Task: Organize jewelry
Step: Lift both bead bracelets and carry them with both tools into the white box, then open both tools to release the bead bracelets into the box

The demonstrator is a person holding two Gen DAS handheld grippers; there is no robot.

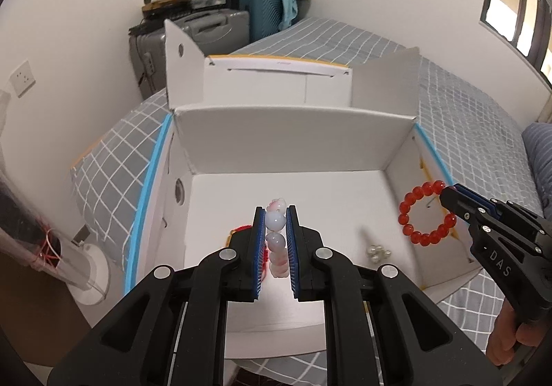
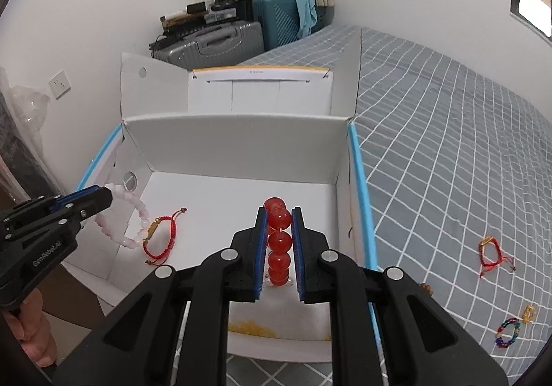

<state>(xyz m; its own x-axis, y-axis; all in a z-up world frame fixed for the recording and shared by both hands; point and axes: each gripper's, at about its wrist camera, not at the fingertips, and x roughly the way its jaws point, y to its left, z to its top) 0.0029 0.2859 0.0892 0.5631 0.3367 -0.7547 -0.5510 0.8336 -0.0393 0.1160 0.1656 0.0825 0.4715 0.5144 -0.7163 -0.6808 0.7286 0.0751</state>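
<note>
My left gripper is shut on a pale pink bead bracelet and hangs over the floor of an open white cardboard box. At the right of that view, my right gripper is shut on a red bead bracelet above the box's right side. The right wrist view shows the red bead bracelet pinched between the blue pads of the right gripper, above the box. At its left, the left gripper dangles the pink bracelet. A red cord bracelet lies in the box.
The box sits on a bed with a grey checked sheet. A second red cord bracelet, a multicoloured bead bracelet and a yellow ring lie on the sheet at the right. A small clear bead piece lies in the box. Suitcases stand by the far wall.
</note>
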